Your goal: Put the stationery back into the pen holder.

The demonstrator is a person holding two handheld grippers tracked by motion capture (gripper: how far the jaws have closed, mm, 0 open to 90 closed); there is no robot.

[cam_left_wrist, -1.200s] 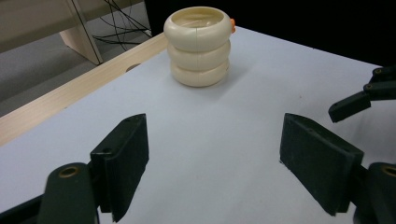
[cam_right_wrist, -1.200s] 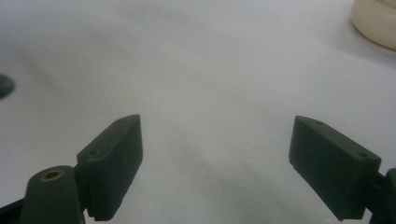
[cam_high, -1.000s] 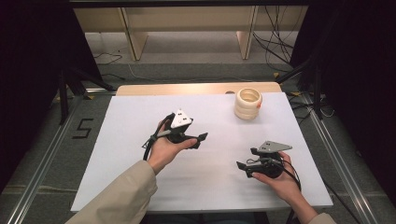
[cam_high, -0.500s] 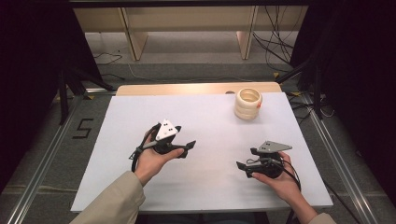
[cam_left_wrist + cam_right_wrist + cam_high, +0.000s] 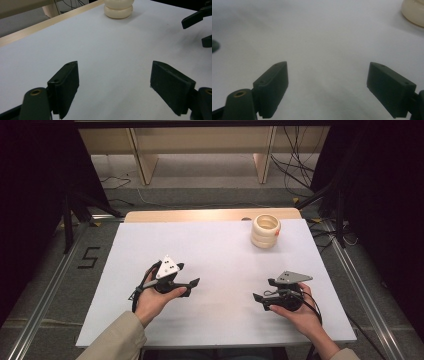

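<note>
A cream stack of rings (image 5: 265,230) stands upright at the far right of the white table (image 5: 215,245). It also appears at the top of the left gripper view as the ring stack (image 5: 118,8) and in the top right corner of the right gripper view as the ring stack (image 5: 414,12). My left gripper (image 5: 189,274) is held just above the table at near left, open and empty (image 5: 113,67). At near right my right gripper (image 5: 263,289) is also open and empty (image 5: 328,66). The right gripper's jaws (image 5: 200,27) point toward the left one.
A bare wooden strip (image 5: 200,215) runs along the table's far edge. Beyond it are pale wooden legs (image 5: 142,160) and cables (image 5: 295,165) on the floor. Metal rails (image 5: 45,300) flank the table, and a "5" mark (image 5: 89,257) is on the floor at left.
My left gripper has moved left and back toward the person, lower over the table. The right gripper and the ring stack have stayed put.
</note>
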